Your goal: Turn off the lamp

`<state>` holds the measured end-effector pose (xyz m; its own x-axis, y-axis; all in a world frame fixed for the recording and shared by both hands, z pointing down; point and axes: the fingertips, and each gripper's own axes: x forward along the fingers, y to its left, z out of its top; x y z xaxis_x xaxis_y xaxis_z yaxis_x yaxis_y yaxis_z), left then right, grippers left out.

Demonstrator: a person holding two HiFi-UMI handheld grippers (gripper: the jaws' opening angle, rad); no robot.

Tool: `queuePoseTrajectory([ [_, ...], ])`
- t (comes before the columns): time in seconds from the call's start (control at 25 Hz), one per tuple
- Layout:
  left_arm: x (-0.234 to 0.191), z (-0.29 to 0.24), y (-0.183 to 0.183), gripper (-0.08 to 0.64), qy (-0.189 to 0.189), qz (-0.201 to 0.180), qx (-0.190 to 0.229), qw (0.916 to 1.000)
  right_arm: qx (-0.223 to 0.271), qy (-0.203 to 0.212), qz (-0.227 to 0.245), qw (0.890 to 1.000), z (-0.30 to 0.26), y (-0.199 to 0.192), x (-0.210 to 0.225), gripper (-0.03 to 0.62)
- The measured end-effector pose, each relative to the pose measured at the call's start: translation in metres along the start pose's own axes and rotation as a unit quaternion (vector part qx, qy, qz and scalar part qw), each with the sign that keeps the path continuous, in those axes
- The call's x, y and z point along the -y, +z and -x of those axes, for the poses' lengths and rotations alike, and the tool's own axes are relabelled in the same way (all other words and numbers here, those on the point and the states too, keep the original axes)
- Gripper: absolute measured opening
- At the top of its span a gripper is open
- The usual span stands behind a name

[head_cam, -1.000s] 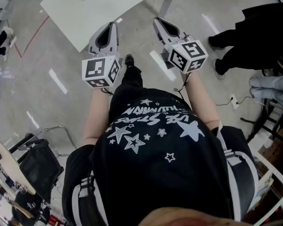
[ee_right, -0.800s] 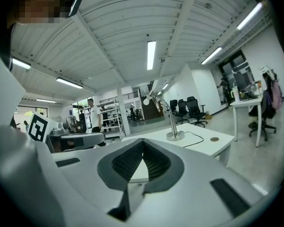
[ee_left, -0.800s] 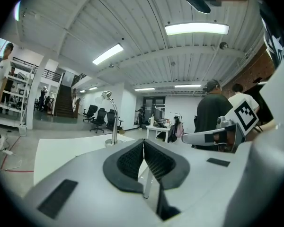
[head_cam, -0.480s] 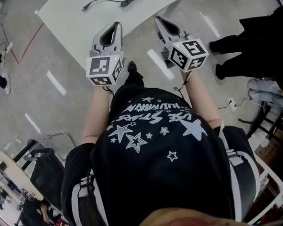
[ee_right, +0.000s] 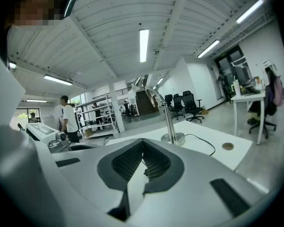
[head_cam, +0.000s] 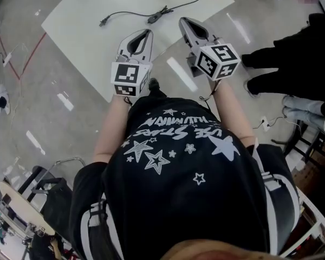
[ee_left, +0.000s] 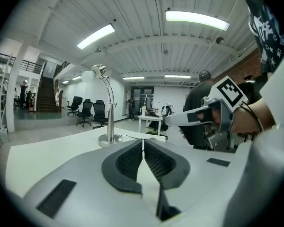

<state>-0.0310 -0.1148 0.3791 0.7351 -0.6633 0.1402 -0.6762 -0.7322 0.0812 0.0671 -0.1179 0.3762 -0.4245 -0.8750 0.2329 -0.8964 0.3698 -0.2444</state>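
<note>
Head view: the grey left tool (head_cam: 145,34) and its twin, the right tool (head_cam: 184,21), point out over the near edge of the white rectangular tabletop (head_cam: 81,15), towards the black cord's inline switch (head_cam: 157,16), which is probably the target.

Left gripper view: the jaws are pressed together and empty. The chrome gooseneck desk lamp (ee_left: 108,112) stands ahead, apparently lit.

Right gripper view: these jaws too are closed on nothing, a setting that suits pressing rather than gripping.
</note>
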Motion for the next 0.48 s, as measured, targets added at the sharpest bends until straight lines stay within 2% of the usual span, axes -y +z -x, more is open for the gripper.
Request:
queuePoseTrajectory([
  [0.16,-0.008,-0.016,-0.012,0.012,-0.017,0.011,-0.018,0.9996,-0.012,-0.003,0.005,1.000,-0.020,-0.001,0.006,0.005],
  [0.48,-0.030,-0.036,-0.034,0.014,-0.012,0.014,-0.058,0.9981,-0.037,0.012,0.014,0.999,-0.052,-0.002,0.011,0.006],
])
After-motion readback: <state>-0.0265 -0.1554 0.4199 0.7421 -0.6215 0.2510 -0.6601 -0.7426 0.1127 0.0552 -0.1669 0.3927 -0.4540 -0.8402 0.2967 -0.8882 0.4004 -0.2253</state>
